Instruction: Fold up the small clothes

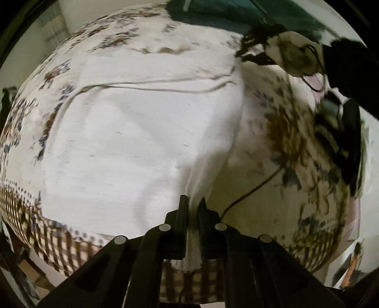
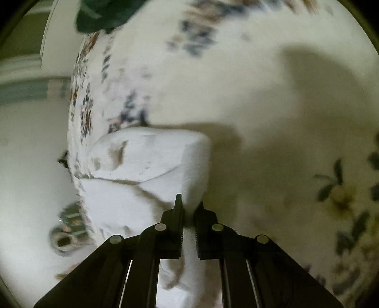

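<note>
Floral, checked-bordered bedspread under dim light; pale wall beyond.

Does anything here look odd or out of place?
Nothing stands out. The white garment lies on the floral tablecloth, pinched by the left gripper and right gripper; a thin dark cord trails across the cloth.

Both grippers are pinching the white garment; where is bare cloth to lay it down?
Right wrist view: open floral tablecloth right of the white garment, shadowed but bare. Crowded: the dark green garment at the far edge. The left gripper and right gripper both clamp the garment.
</note>
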A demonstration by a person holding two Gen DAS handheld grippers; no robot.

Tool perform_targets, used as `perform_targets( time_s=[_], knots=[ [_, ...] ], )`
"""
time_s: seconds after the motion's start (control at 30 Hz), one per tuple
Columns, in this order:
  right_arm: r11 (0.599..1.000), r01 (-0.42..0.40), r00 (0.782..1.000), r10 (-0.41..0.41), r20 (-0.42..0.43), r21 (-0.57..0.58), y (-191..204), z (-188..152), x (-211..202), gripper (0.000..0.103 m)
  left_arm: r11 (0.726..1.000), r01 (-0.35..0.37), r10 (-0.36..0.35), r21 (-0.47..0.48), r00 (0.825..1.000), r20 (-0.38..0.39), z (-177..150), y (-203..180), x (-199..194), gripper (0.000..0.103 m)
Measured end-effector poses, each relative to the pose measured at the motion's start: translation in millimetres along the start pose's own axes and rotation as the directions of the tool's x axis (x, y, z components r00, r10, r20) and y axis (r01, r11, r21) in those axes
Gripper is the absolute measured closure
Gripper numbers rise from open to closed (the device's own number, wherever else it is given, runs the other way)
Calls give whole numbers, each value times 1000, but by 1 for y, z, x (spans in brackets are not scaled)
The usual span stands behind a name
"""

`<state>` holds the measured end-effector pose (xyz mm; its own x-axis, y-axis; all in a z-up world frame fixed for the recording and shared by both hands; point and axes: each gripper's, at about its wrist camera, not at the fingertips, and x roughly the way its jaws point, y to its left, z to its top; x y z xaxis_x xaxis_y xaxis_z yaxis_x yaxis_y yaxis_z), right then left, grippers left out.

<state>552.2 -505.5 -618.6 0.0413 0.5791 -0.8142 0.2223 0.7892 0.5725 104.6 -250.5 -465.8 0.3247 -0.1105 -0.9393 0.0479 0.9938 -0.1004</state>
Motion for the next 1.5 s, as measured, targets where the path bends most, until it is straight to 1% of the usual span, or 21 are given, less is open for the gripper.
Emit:
perform_targets(
  time_s=[0.13, 0.27, 0.37, 0.43, 0.47, 0.53, 0.63, 0.77, 0.9, 0.97, 1.0, 1.03, 1.07, 1.1, 1.17, 1.2, 1.27, 1.3, 1.33, 1.37, 1.5],
  knots=[
    [985, 128, 992, -125, 34, -120, 92, 0, -29, 96, 991, 69, -65, -115, 997, 35, 6, 55, -25, 100],
    [952, 230, 973, -227, 39, -203, 198, -2, -15, 96, 962, 132, -117, -239, 990, 75, 7, 122, -48, 100],
    [904, 321, 945, -323, 41, -281, 284, -4, 25, 96, 926, 165, -143, -338, 986, 90, 3, 175, -53, 100],
    [866, 377, 921, -386, 39, -327, 338, -6, 68, 96, 902, 182, -158, -392, 983, 91, -2, 206, -48, 101],
    [847, 403, 909, -415, 42, -346, 360, -7, 89, 96, 880, 193, -169, -433, 981, 95, -6, 228, -43, 101],
    [792, 465, 872, -486, 53, -396, 403, -11, 143, 96, 857, 198, -173, -477, 980, 96, -13, 254, -35, 101],
    [738, 522, 831, -552, 60, -427, 439, -20, 204, 96, 821, 184, -162, -540, 983, 88, -24, 297, -22, 103],
    [701, 569, 794, -604, 66, -430, 457, -27, 263, 96, 788, 164, -159, -593, 985, 60, -43, 340, -2, 103],
    [671, 614, 755, -652, 62, -415, 455, -30, 300, 95, 740, 217, -232, -637, 971, 60, -51, 364, 19, 102],
    [663, 612, 748, -663, 43, -430, 449, -30, 305, 92, 715, 259, -297, -649, 953, 54, -47, 366, 32, 99],
    [677, 600, 757, -653, 28, -427, 445, -30, 302, 91, 715, 271, -319, -645, 947, 44, -44, 365, 37, 95],
    [698, 579, 773, -634, 12, -420, 441, -30, 297, 88, 721, 277, -336, -635, 941, 29, -39, 361, 44, 81],
    [709, 566, 782, -624, 0, -421, 439, -29, 296, 85, 728, 299, -366, -617, 930, 18, -33, 353, 51, 61],
    [726, 549, 793, -609, -18, -414, 435, -28, 292, 84, 731, 317, -383, -604, 923, 21, -30, 347, 55, 52],
    [744, 530, 804, -593, -37, -406, 430, -26, 284, 84, 752, 349, -417, -560, 909, 7, -20, 328, 68, 49],
    [751, 524, 808, -588, -43, -402, 428, -25, 281, 83, 768, 339, -418, -544, 908, -24, -16, 321, 75, 49],
    [751, 523, 810, -585, -40, -403, 426, -23, 276, 84, 812, 284, -376, -509, 923, -85, -12, 306, 91, 52],
    [750, 525, 809, -587, -37, -403, 425, -23, 273, 85, 823, 274, -357, -497, 931, -78, -10, 302, 92, 63],
    [751, 526, 813, -582, -25, -398, 425, -24, 269, 94, 835, 259, -335, -486, 939, -75, -9, 300, 92, 97],
    [749, 530, 813, -582, -15, -397, 426, -23, 266, 94, 836, 257, -333, -484, 940, -76, -8, 300, 89, 97],
    [728, 548, 806, -591, 27, -412, 440, -28, 249, 95, 833, 276, -307, -479, 951, 14, -11, 310, 40, 98]
  ],
)
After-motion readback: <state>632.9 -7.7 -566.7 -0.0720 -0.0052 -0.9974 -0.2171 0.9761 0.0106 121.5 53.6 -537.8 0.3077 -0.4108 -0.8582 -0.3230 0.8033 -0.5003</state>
